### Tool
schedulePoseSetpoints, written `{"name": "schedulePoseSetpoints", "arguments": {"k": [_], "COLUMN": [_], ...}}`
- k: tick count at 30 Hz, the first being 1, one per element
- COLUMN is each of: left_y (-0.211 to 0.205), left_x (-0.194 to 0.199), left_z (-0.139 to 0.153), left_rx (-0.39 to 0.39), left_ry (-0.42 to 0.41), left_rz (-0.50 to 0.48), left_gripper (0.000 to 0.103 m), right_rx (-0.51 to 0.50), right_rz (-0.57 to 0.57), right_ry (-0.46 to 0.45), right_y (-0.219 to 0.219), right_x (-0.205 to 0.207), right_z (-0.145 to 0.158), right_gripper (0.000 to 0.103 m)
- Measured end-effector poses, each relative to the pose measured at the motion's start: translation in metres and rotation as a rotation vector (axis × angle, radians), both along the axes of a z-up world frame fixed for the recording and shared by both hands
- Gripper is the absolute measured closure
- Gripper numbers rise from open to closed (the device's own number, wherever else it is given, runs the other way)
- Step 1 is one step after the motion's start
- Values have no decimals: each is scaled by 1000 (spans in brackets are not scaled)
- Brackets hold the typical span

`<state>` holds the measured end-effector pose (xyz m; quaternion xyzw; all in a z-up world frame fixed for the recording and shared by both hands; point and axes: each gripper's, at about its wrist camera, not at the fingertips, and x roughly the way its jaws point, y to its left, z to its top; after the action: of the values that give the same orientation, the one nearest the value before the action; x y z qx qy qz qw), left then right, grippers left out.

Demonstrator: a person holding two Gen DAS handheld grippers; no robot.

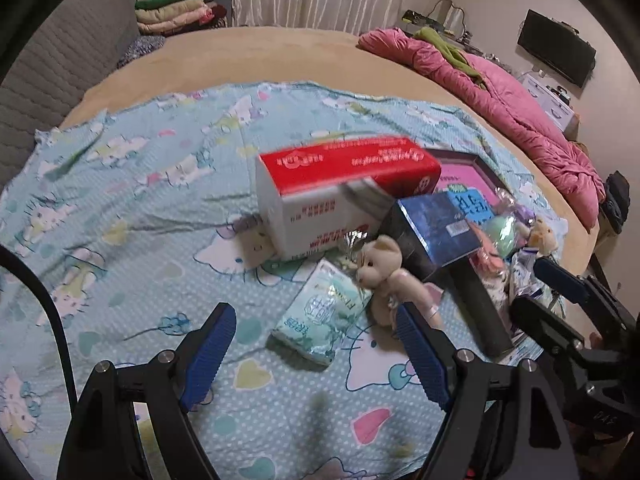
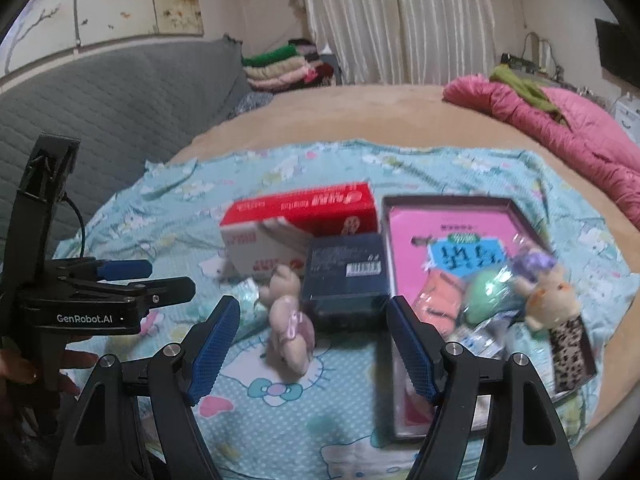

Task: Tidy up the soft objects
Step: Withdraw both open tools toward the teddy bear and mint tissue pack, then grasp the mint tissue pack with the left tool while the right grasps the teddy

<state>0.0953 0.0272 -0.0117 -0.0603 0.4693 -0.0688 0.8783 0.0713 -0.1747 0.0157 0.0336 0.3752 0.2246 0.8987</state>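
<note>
On a light-blue cartoon sheet [image 1: 140, 208] lie the soft things. A beige teddy bear [image 1: 380, 276] lies next to a green tissue pack [image 1: 320, 316]. My left gripper [image 1: 316, 318] hovers open just above that pack, touching nothing. A big red-and-white tissue pack [image 1: 332, 200] stands behind. In the right wrist view my right gripper [image 2: 314, 312] is open over the teddy bear [image 2: 288, 320] and a dark blue box [image 2: 344, 280]. A pink-lined tray [image 2: 440, 200] holds a green ball [image 2: 484, 296], a purple toy [image 2: 532, 260] and a small plush [image 2: 552, 300].
The sheet lies on a tan bed [image 2: 340, 112] with a grey headboard [image 2: 100, 92] on the left. A pink quilt [image 2: 560, 120] is bunched at the right edge. Folded clothes [image 2: 284, 68] are stacked at the back. A hand [image 2: 24, 364] holds the left gripper [image 2: 160, 278].
</note>
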Motion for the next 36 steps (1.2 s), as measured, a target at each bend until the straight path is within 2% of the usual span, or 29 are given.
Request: {"name": "schedulePoseSetpoints", "arguments": {"k": [9, 17, 20, 22, 25, 27, 30, 36], "left_y": [2, -7, -5, -3, 2, 5, 8, 10], "left_x": [27, 42, 43, 43, 44, 44, 44, 42], "left_z": [-47, -72, -74, -75, -76, -76, -76, -77], "left_rx": [-29, 18, -15, -27, -63, -80, -97, -108], "left_ry": [67, 103, 100, 89, 89, 94, 96, 93], "left_rz": [-44, -109, -137, -153, -162, -162, -164, -159], "left_gripper": [21, 21, 23, 28, 38, 44, 48, 49], "right_rx": [-82, -99, -93, -82, -65, -62, -56, -59], "right_rz": [46, 35, 39, 49, 57, 57, 55, 78], "right_ry": [78, 109, 120, 131, 138, 144, 148, 176], "right_y": [25, 32, 37, 40, 45, 48, 53, 66], "right_x": [11, 25, 29, 31, 32, 35, 38, 45], "right_z": [-42, -59, -65, -68, -70, -71, -72, -81], "right_gripper": [26, 26, 26, 26, 37, 41, 46, 65]}}
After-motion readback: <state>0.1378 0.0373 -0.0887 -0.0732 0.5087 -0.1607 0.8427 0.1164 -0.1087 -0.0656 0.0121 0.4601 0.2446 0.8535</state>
